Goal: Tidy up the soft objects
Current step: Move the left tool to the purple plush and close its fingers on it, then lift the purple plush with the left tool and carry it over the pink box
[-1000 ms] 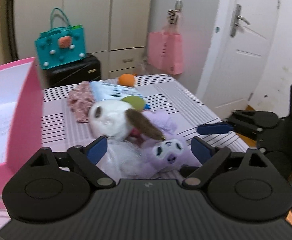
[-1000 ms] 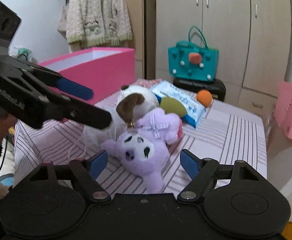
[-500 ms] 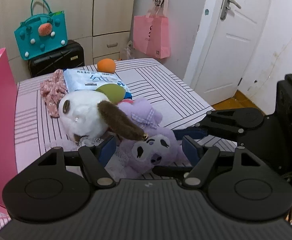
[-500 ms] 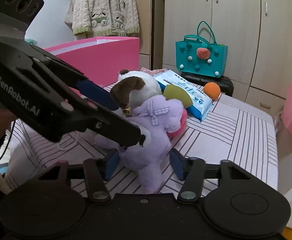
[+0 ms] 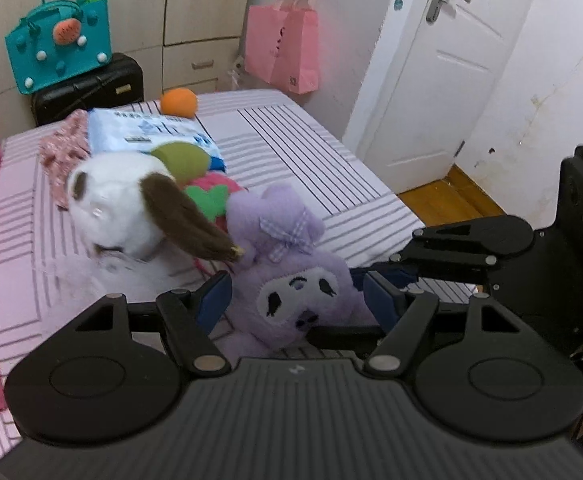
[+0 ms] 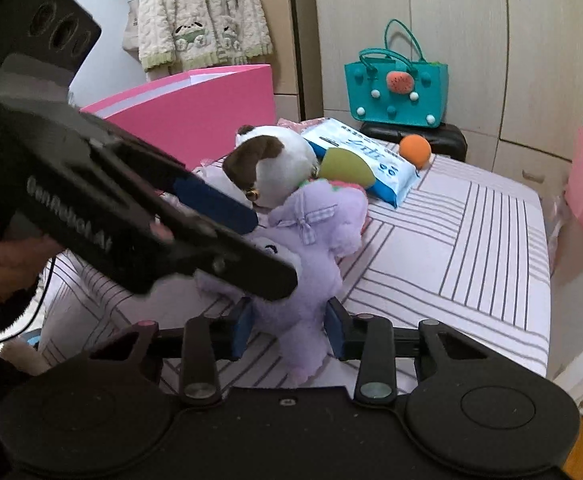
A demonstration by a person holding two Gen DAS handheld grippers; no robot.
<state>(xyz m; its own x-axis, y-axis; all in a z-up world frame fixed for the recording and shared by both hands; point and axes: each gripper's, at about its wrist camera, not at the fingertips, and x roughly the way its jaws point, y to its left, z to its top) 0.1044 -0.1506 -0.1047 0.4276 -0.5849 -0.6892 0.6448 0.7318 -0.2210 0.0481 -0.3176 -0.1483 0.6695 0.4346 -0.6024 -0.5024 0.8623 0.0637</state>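
Black grippers, blue-padded fingers point(image 6: 335, 334) (white "GenRobot.AI" lettering).

Purple plush point(image 5: 303, 292): fuzzy pile, gingham cloth bow. Dog plush point(image 5: 119, 204): white fleece, long-haired brown ear. Wipes pack point(image 5: 151, 136): glossy plastic film. Grippers point(image 5: 295, 304): matt black plastic, metal pivot pins. Bedsheet point(image 5: 311, 152): smooth striped cloth. Box point(image 6: 195, 108): matt pink card.

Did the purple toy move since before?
Yes. The purple toy lay flat on the striped bed; now it is pulled upright, toward the camera, with the right hand-held gripper squeezing it.
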